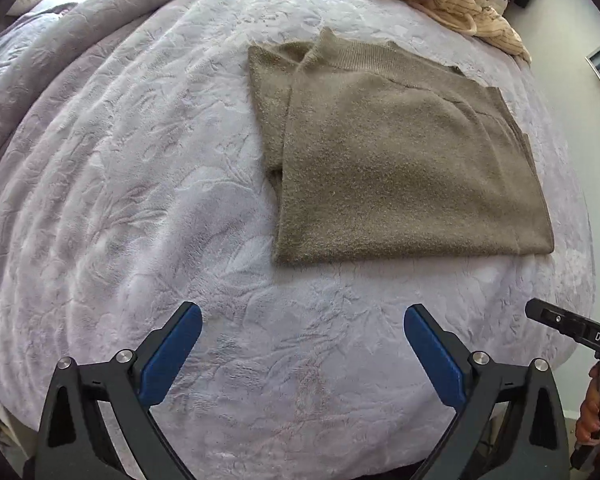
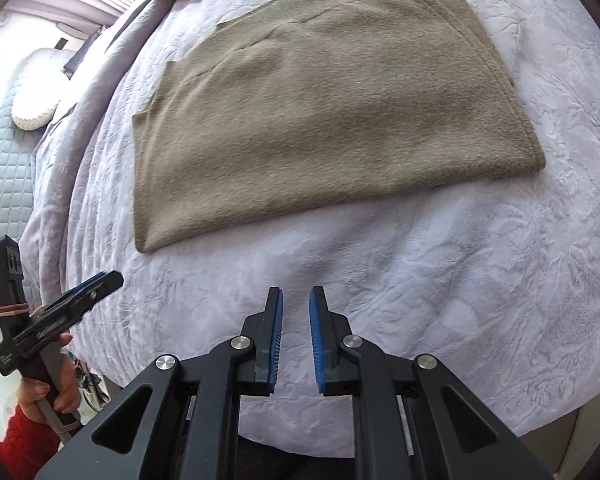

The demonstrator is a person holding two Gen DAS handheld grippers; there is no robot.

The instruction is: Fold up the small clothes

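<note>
Soft, even daylight fills both views, bright on the pale bedspread (image 1: 140, 200) and brightest at the washed-out upper left of the right wrist view, where the light seems to enter. Shadows are faint: a thin dark line under the near edge of the folded sweater (image 1: 400, 160) and dim patches below the tongs. Fisheye distortion bulges the bed and darkens the corners, and the sweater's knit looks slightly blurred in the right wrist view.
</note>
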